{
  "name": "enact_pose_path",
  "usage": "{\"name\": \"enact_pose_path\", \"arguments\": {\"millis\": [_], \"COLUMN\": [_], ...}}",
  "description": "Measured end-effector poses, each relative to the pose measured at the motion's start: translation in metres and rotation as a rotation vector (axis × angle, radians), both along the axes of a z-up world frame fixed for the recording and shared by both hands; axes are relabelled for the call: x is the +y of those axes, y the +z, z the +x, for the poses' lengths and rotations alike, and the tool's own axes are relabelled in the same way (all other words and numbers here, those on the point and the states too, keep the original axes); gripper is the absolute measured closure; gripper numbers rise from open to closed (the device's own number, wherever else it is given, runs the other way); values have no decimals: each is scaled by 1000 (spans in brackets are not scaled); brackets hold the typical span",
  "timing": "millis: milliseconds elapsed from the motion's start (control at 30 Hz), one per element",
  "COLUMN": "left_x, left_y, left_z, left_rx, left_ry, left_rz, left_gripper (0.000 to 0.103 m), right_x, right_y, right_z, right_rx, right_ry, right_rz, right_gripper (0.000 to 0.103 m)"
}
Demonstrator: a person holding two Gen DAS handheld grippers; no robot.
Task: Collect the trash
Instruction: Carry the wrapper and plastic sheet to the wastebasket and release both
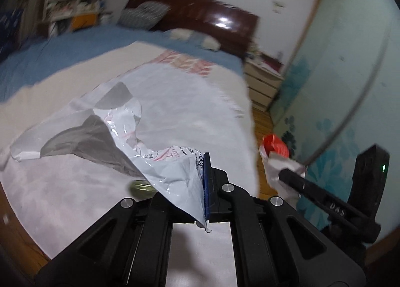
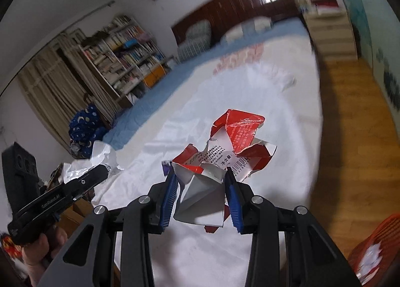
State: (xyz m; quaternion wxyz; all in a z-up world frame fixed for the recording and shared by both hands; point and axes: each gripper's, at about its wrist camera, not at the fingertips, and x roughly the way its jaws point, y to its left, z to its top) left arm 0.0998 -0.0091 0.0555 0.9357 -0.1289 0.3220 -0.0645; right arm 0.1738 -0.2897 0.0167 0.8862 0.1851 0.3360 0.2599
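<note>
My left gripper [image 1: 200,187] is shut on a crumpled white plastic wrapper [image 1: 112,134] with a grey inside and red print, held above the bed. It also shows at the left of the right wrist view [image 2: 100,157]. My right gripper [image 2: 201,199] is shut on a torn red and white foil-lined packet [image 2: 225,154] with a barcode, held above the bed. In the left wrist view that packet [image 1: 273,147] and the right gripper [image 1: 287,172] show at the right.
A white sheet [image 2: 175,249] covers the bed over a blue cover [image 1: 62,52]. A red basket [image 2: 375,249] with paper inside stands on the wooden floor [image 2: 350,137] at lower right. A small scrap [image 2: 287,82] lies farther up the bed. A bookshelf [image 2: 125,57] and bedside drawers [image 1: 262,84] stand beyond.
</note>
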Motion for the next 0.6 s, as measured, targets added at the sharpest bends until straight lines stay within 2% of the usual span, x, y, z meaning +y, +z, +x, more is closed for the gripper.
{"name": "enact_pose_path", "arguments": {"millis": [67, 100, 233, 333, 467, 600], "left_x": [-44, -65, -154, -220, -295, -352], "left_y": [13, 16, 15, 7, -17, -64], "left_z": [-10, -14, -25, -30, -22, 9], "left_rx": [-5, -4, -5, -31, -24, 8], "left_ry": [-63, -97, -239, -358, -489, -603], "left_rz": [54, 69, 167, 219, 261, 296], "left_gripper": [100, 100, 100, 100, 100, 100], "right_x": [-48, -64, -161, -229, -305, -349], "right_y": [15, 18, 17, -9, -73, -134], "right_z": [-25, -33, -90, -117, -136, -141], "right_rx": [-25, -32, -55, -13, 118, 226], "right_ry": [-36, -59, -199, -293, -404, -463], "right_rz": [55, 47, -72, -130, -110, -76], "right_gripper": [64, 64, 64, 64, 64, 64]}}
